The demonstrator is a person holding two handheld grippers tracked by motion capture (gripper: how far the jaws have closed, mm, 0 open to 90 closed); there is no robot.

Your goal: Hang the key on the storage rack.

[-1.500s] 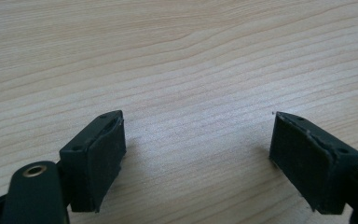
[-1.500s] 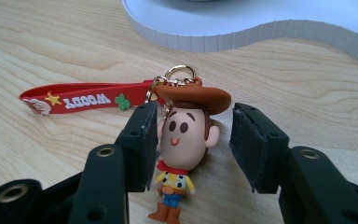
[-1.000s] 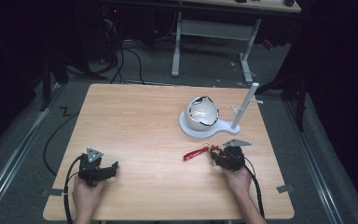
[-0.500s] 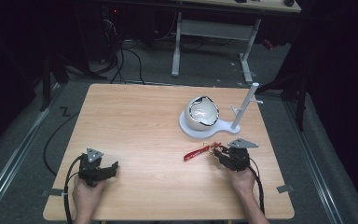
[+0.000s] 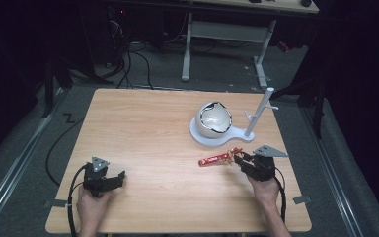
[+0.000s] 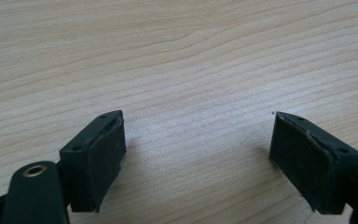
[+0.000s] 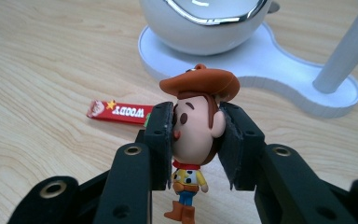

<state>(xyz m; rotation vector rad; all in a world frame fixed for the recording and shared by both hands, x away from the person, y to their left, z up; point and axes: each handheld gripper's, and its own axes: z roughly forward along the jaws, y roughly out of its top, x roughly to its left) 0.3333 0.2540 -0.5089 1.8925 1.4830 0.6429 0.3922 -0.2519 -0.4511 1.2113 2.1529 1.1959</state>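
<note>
A big, light brown wooden bench (image 5: 168,148) is holding everything here. Toward its far right side a white stand with a flat base, a thin upright pole and a shiny round white bowl shape (image 5: 214,121) is sitting.

Near the front left corner, a hand is holding the left gripper (image 6: 198,158) low over bare wood. Its two black jaws are standing wide apart with nothing between them.

On the right side of the bench, in front of the white stand, the right gripper (image 7: 196,140) is squeezing a small cowboy toy with a big round head and a brown hat (image 7: 196,121). The jaws are pressing on both sides of the toy's head. The little body with its yellow shirt and blue trousers is hanging down below, between the jaws. In the high view the toy is sitting close to the bench, and I cannot tell if it is touching the wood.

A thin red strap with white letters (image 7: 119,112) is lying flat on the bench beside the toy.

The toy is probably very light and a bit rubbery, so it should not break easily. The round head is smooth and could slip or turn, so holding it by the wide sides of the head looks like the best place. The floppy strap would likely just dangle.
</note>
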